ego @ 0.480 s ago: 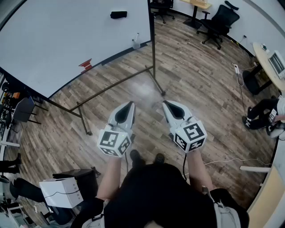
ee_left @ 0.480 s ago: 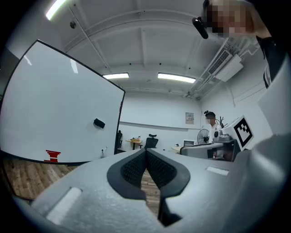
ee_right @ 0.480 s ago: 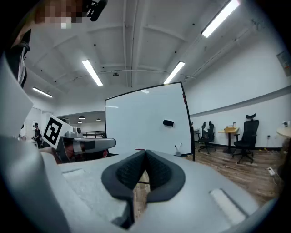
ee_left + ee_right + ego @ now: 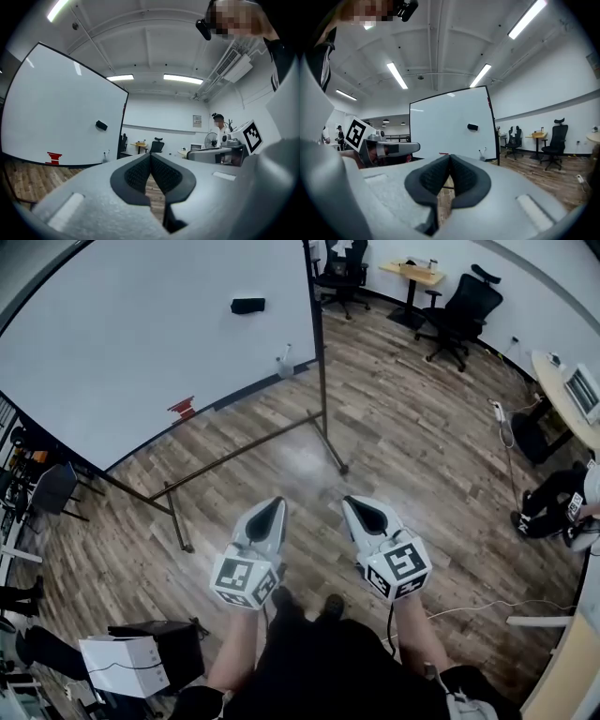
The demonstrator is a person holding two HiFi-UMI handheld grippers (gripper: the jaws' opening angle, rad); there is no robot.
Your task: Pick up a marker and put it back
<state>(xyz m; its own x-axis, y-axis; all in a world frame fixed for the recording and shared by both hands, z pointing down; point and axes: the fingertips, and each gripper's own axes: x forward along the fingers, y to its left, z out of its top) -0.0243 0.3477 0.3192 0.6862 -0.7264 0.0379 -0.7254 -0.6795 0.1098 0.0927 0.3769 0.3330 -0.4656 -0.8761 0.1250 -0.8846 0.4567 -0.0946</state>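
Standing well apart from the whiteboard [image 4: 141,343], I'm holding left fingers [image 4: 265,516] and right fingers [image 4: 368,514] clenched on nothing; the marker, probably that red thing [image 4: 183,408] on its ledge, needs a square approach before opening.

1 whtbd [image 4: 141,343], 1 eraser [image 4: 247,306], 2 grippers [image 4: 274,504] [image 4: 352,503], 1 box [image 4: 122,664]

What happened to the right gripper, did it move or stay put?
Yes, a little. The right gripper has drawn back toward the person: the gap between its tip and the whiteboard stand's foot is wider than before.
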